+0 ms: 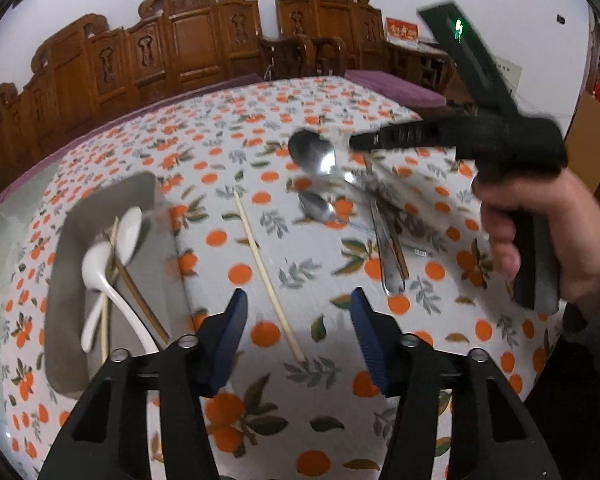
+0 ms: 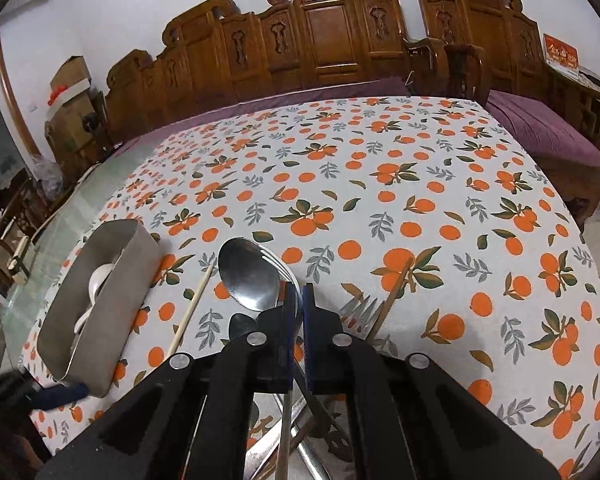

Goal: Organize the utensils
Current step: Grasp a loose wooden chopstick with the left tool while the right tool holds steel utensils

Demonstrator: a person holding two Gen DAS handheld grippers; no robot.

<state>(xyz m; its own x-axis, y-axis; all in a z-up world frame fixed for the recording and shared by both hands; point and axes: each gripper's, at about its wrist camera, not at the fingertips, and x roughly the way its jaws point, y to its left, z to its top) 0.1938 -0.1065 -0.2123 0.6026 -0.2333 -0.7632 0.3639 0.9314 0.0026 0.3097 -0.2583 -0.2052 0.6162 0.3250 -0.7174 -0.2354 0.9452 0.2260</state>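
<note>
My right gripper (image 2: 298, 292) is shut on a steel spoon (image 2: 250, 274) and holds it above the table; a fork also seems caught between the pads. In the left wrist view the spoon (image 1: 314, 156) hangs in the air from the right gripper (image 1: 356, 144). My left gripper (image 1: 298, 308) is open and empty, low over a pale chopstick (image 1: 266, 274). A grey rectangular tray (image 1: 66, 280) at the left holds white ceramic spoons (image 1: 98, 264) and chopsticks. More steel cutlery (image 1: 384, 240) lies on the cloth to the right. The tray (image 2: 112, 312) shows in the right wrist view too.
The table is covered with an orange-print cloth (image 2: 380, 200). A steel fork (image 2: 360, 310) and a brown chopstick (image 2: 396, 292) lie right of my right gripper. Carved wooden benches (image 2: 320, 40) with purple cushions stand behind the table.
</note>
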